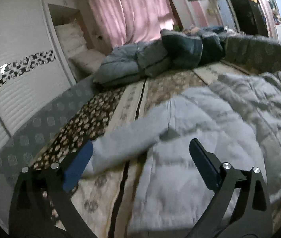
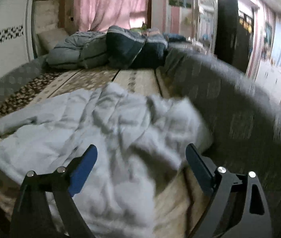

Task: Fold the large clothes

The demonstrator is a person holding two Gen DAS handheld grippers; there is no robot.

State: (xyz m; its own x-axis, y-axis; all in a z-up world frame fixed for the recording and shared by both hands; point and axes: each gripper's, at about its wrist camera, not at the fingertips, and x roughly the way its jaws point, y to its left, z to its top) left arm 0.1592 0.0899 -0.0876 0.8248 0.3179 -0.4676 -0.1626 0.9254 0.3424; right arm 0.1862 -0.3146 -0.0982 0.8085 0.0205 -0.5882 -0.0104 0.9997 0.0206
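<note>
A large pale grey-white padded garment (image 1: 200,130) lies spread and rumpled on the patterned bed cover (image 1: 104,111). One sleeve (image 1: 126,140) stretches out to the left. My left gripper (image 1: 140,150) is open and empty, just above the sleeve and the garment's left side. In the right wrist view the same garment (image 2: 104,127) lies crumpled below my right gripper (image 2: 141,154), which is open and empty above its right part. The right wrist view is blurred.
Folded grey and dark blue padded jackets (image 1: 160,57) are piled at the far end of the bed. A grey padded bed rim (image 2: 229,103) curves along the right side. A white wardrobe (image 1: 17,63) stands at the left, pink curtains (image 1: 132,10) behind.
</note>
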